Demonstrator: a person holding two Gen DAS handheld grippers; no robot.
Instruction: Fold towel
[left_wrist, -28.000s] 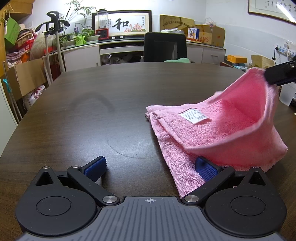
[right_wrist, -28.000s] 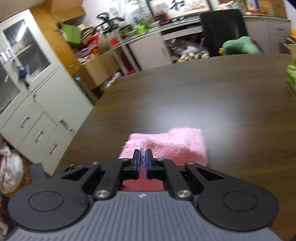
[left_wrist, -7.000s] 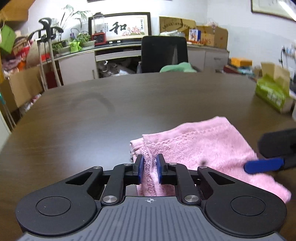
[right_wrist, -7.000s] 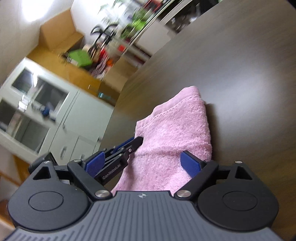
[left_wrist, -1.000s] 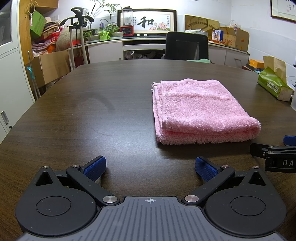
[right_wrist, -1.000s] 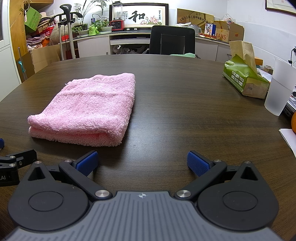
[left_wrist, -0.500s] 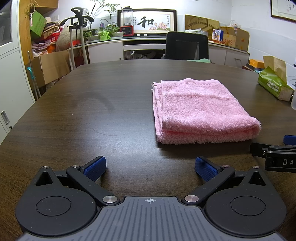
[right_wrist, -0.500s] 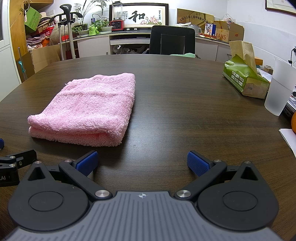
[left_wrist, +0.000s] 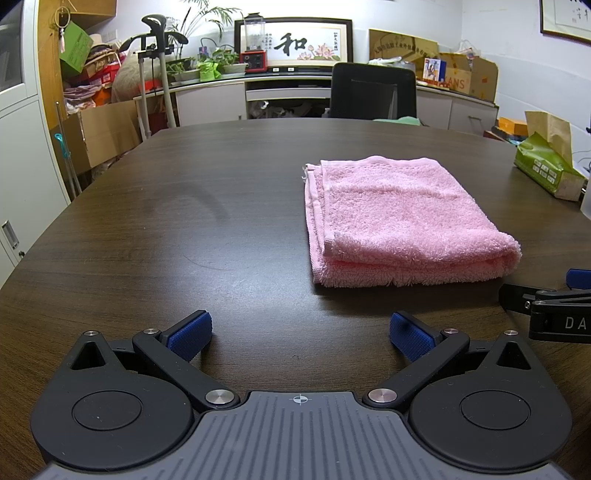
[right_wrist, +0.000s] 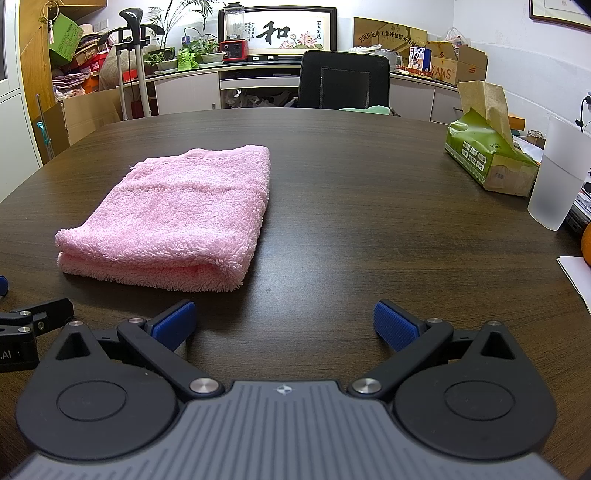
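A pink towel (left_wrist: 399, 221) lies folded into a thick rectangle on the dark wooden table (left_wrist: 192, 206); the right wrist view shows the same towel (right_wrist: 177, 218) left of centre. My left gripper (left_wrist: 301, 334) is open near the table's front edge, short of the towel and empty. My right gripper (right_wrist: 284, 325) is also open and empty, in front of the towel's right side. Each gripper's black tip pokes into the other's view at the frame edge.
A green tissue box (right_wrist: 487, 155) and a frosted plastic cup (right_wrist: 557, 173) stand at the right of the table. White paper (right_wrist: 578, 273) lies at the right edge. A black office chair (left_wrist: 373, 92) sits behind the table, with cabinets and boxes along the walls.
Over the last second nothing has visibly moved. Earlier the grippers held and folded the towel; now it lies released and folded, and both grippers have drawn back.
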